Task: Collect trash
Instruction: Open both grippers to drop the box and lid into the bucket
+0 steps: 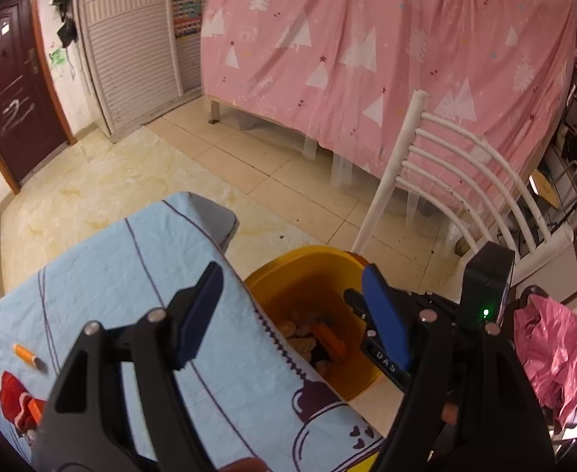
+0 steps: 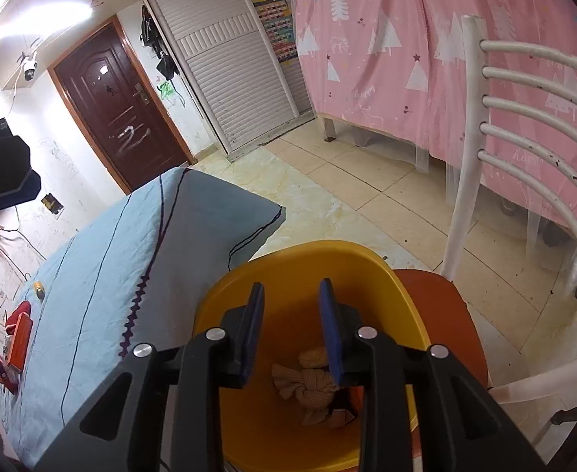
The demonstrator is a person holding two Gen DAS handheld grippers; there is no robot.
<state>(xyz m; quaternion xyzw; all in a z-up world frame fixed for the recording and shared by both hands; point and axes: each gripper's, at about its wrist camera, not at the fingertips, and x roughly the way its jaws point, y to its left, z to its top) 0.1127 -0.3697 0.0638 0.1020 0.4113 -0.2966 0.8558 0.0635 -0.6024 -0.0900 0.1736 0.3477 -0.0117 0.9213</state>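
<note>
A pink bedsheet (image 1: 367, 39) printed with white trees fills the far side of the room from eleven to two o'clock, with a white slatted chair (image 1: 457, 181) in front of it at about two. Nearer, a table under a pale blue cloth (image 1: 139, 275) spreads from seven to ten o'clock, and the yellow bin (image 2: 249, 287) stands against its right edge, dead ahead of the right wrist camera. The right gripper (image 2: 291, 330) hangs over the bin's mouth with its blue pads parted by a moderate gap and nothing between them; a knotted beige rag (image 2: 312, 385) and an orange scrap (image 1: 328, 340) lie in the bottom of the bin. The left gripper (image 1: 292, 314) is spread wide and empty, one pad above the cloth, the other above the bin. Trash left on the table sits at the left gripper's eight o'clock: a red wrapper (image 1: 13, 397) with an orange box (image 2: 20, 338) on it, and a small orange tube (image 1: 28, 354) just beyond. Judging from this, the next pickup is across the table, so the tube may roll away if nudged by one pad, the loose cloth may bunch under a low pass, and the two tools, close together here, may clash.
</note>
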